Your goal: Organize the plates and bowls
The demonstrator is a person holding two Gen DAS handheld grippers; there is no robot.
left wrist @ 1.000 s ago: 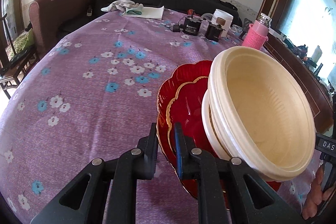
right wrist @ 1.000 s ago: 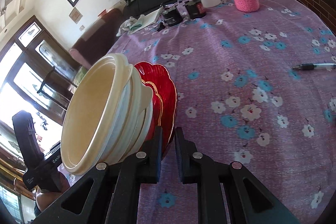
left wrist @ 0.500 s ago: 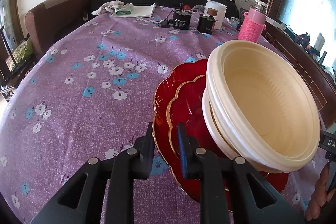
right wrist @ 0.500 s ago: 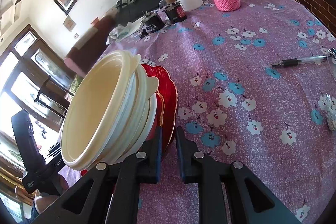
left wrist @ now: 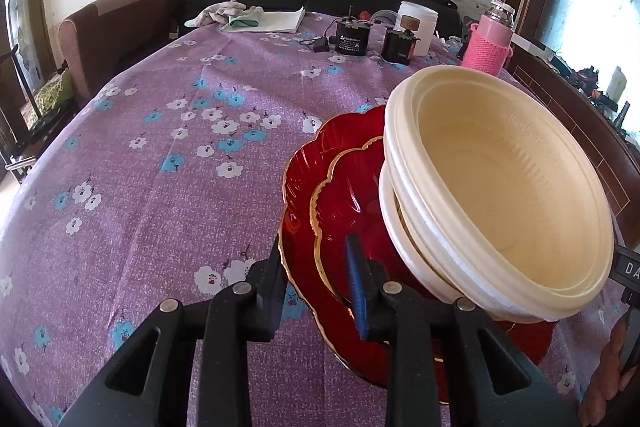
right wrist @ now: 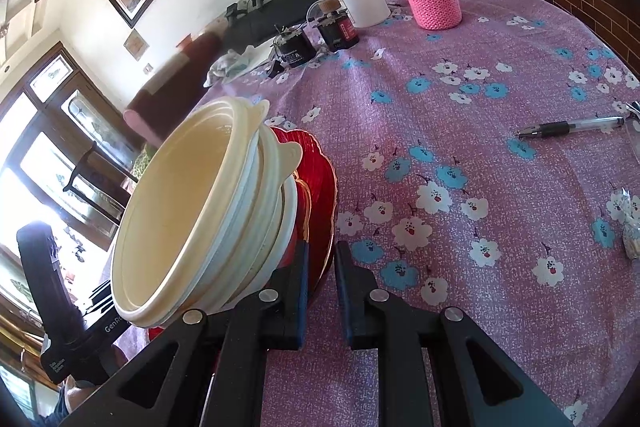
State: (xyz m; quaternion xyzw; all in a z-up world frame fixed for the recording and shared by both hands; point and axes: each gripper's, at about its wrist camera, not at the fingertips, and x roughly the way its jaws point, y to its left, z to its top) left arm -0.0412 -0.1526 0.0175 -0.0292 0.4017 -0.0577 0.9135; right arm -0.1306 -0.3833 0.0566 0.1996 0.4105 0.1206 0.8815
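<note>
The left gripper (left wrist: 316,259) has just been spreading its fingers, the plates' (left wrist: 316,211) rim between them unpinched. The right gripper (right wrist: 320,263) pinches the opposite rim, so the bowls (left wrist: 496,187) look set down on the surface (left wrist: 160,147).

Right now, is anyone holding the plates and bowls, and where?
The right hand-held gripper seems to pinch the rim of the scalloped red glass plate under the cream plastic bowls. The left hand-held gripper straddles its rim, jaws just opening, not gripping.
</note>
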